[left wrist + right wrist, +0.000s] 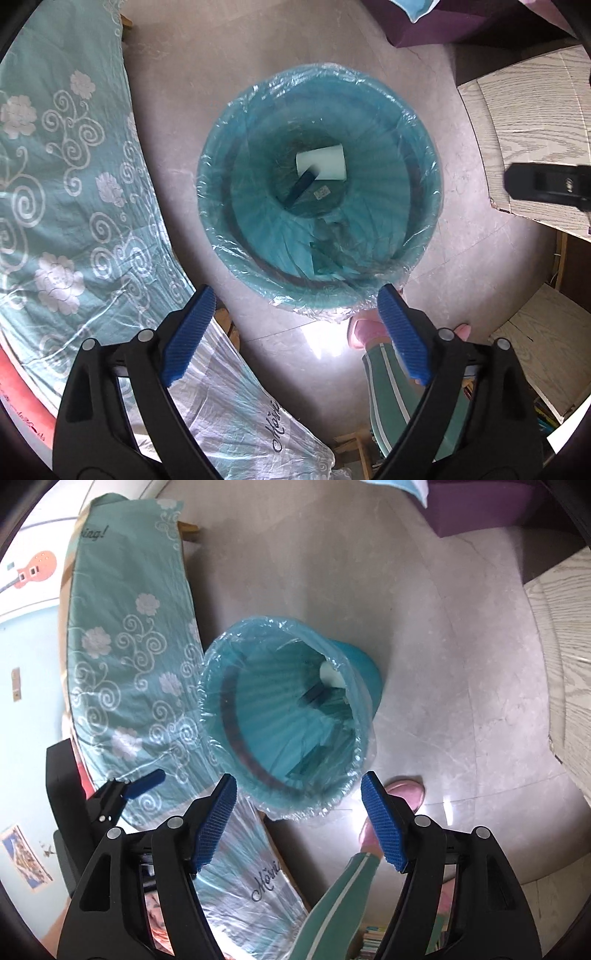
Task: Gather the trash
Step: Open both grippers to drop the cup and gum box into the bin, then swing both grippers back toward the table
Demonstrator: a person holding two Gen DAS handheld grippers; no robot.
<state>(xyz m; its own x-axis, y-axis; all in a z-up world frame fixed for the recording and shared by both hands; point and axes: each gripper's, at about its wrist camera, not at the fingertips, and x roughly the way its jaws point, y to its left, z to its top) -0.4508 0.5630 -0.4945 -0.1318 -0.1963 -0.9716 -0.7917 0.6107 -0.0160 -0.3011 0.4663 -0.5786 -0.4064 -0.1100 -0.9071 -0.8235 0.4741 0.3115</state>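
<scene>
A teal bin (424,206) lined with a clear plastic bag stands on the floor beside the bed. At its bottom lie a white piece (321,162), a dark blue stick-like item (301,186) and a small printed scrap (321,192). My left gripper (295,291) hangs above the bin's near rim, pointing down, open with nothing between its blue pads. My right gripper (300,777) is also open and empty, over the near rim of the bin (364,664); the white piece (330,672) peeks past the far rim. A part of the right gripper (550,182) shows at the left view's right edge.
A bed with a teal floral cover (55,166) runs along the bin's left side. A person's pink slipper (364,328) and green trouser leg (384,387) stand just before the bin. Light wooden furniture (535,129) is on the right, a purple box (480,506) far back.
</scene>
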